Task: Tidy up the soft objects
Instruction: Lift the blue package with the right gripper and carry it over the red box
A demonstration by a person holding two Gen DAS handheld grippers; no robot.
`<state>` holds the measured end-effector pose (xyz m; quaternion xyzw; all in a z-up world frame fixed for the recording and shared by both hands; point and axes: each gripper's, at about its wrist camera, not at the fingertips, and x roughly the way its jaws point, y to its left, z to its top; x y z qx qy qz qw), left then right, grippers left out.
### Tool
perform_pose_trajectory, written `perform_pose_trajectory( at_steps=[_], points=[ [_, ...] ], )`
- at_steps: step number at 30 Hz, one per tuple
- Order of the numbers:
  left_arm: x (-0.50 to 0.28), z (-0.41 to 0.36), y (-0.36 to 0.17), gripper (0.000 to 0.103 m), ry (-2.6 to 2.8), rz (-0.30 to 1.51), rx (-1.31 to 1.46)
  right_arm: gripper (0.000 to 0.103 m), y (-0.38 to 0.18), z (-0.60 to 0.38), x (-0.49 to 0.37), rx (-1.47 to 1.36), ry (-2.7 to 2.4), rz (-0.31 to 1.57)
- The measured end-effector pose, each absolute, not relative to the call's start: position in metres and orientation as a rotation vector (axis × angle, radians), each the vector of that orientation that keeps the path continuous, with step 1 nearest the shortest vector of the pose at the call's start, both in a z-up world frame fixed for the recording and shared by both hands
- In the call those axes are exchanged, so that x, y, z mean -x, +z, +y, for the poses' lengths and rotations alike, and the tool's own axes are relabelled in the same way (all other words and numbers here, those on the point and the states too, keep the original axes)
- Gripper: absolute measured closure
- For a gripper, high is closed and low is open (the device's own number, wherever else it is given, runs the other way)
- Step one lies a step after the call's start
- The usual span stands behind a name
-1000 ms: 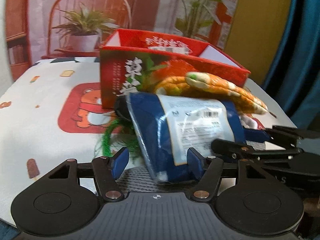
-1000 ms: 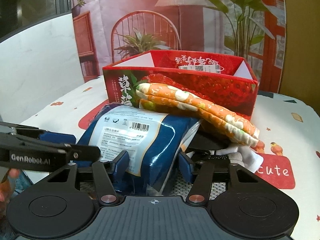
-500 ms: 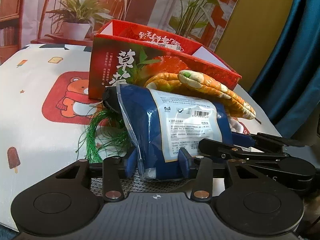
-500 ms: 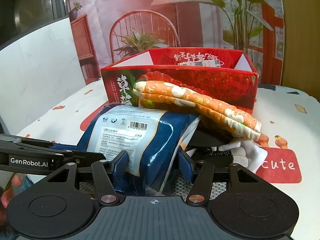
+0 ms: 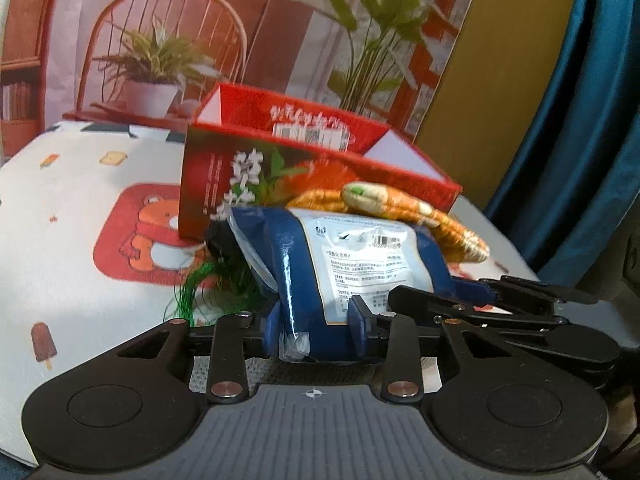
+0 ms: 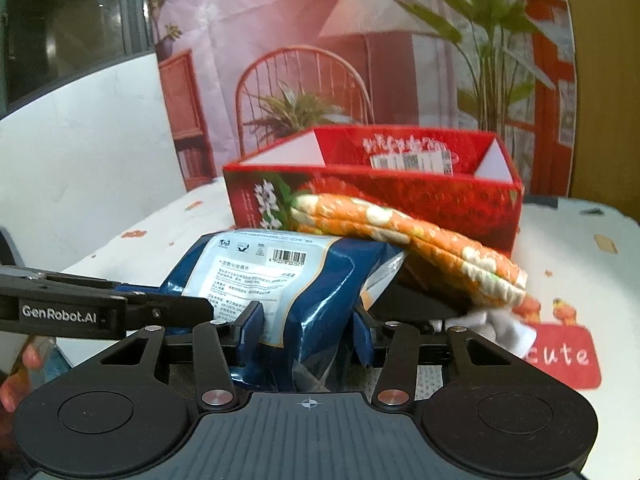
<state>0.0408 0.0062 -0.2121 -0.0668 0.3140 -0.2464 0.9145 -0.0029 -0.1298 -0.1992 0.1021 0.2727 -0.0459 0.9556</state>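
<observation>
We've got both tongs, left (image 5: 316, 316) & right (image 6: 308, 320), just closed onto soft blue plastic pack (image 5: 360, 264), near red cardboard box (image 6: 400, 196).

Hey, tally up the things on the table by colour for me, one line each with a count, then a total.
Red: 1, the open red cardboard box
Blue: 1, the blue plastic packet with a white label
Orange: 1, the folded orange patterned cloth
Green: 1, the green stringy tuft
Black: 1, a black thing under the cloth
White: 1, the white cloth
Total: 6
</observation>
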Motion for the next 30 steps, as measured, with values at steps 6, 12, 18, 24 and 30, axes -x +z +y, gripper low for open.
perform_pose_trajectory(
  at_steps=[6,12,18,24,30],
  points=[
    [-0.028,0.010,-0.189,0.066,-0.506,0.546,0.148,0.060,-0.178,-0.121,0.007,-0.129,-0.071,0.474],
    [-0.021,0.012,-0.162,0.066,-0.510,0.451,0.152,0.060,-0.152,-0.118,0.008,-0.072,-0.060,0.389],
    [-0.021,0.011,-0.138,0.066,-0.507,0.373,0.134,0.060,-0.123,-0.116,0.004,-0.003,-0.051,0.305],
    [-0.052,0.005,-0.110,0.066,-0.532,0.344,0.148,0.060,-0.095,-0.138,-0.019,-0.030,-0.035,0.274],
    [-0.101,-0.011,-0.103,0.066,-0.543,0.366,0.110,0.060,-0.083,-0.172,-0.057,-0.027,-0.037,0.288]
  ],
)
